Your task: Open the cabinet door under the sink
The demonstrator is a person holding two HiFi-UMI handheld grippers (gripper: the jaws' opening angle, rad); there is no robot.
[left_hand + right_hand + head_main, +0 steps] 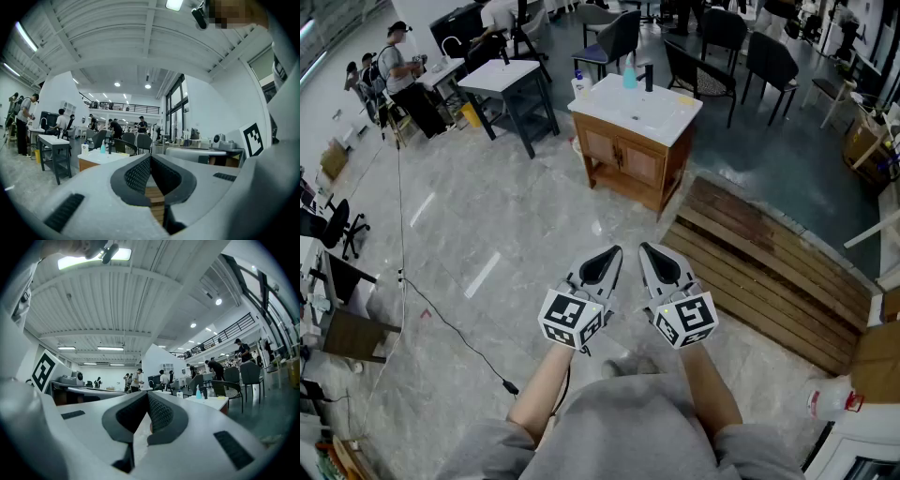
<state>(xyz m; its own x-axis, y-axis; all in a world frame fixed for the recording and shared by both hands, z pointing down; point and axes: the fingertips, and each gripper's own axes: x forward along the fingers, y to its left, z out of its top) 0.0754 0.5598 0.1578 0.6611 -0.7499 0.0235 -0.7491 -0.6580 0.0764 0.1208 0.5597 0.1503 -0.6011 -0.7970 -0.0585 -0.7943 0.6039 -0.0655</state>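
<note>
While I stand back on the open floor, the sink cabinet (628, 155) sits well ahead of me, white basin top up, with a blue bottle (630, 73) and a dark faucet (649, 75) on it, and the two wooden doors (623, 161) below look shut flush. So I judge this as the very first step: the approach, with nothing on the door touched yet. The left gripper (612, 251) and the right gripper (648, 248) hang side by side in front of my waist, pointing toward the cabinet, well apart from it. In the left gripper view the jaws are pinched together at the tips with nothing between them (150, 160), the cabinet small off to the left (93, 162). The right gripper view reads the same, ribbed pads closed tip to tip and empty (147, 397), the basin top out to the right (216, 402). A wooden plank platform (759, 262) lies on the floor to my right and a black cable (441, 319) trails to my left; the straight path between looks clear. Next, I reckon, I need to walk in, crouch to door height, spread one gripper and line it up on a handle near the centre seam. From here the handles are too small to read their shape, so I can't yet say which grip suits.
</note>
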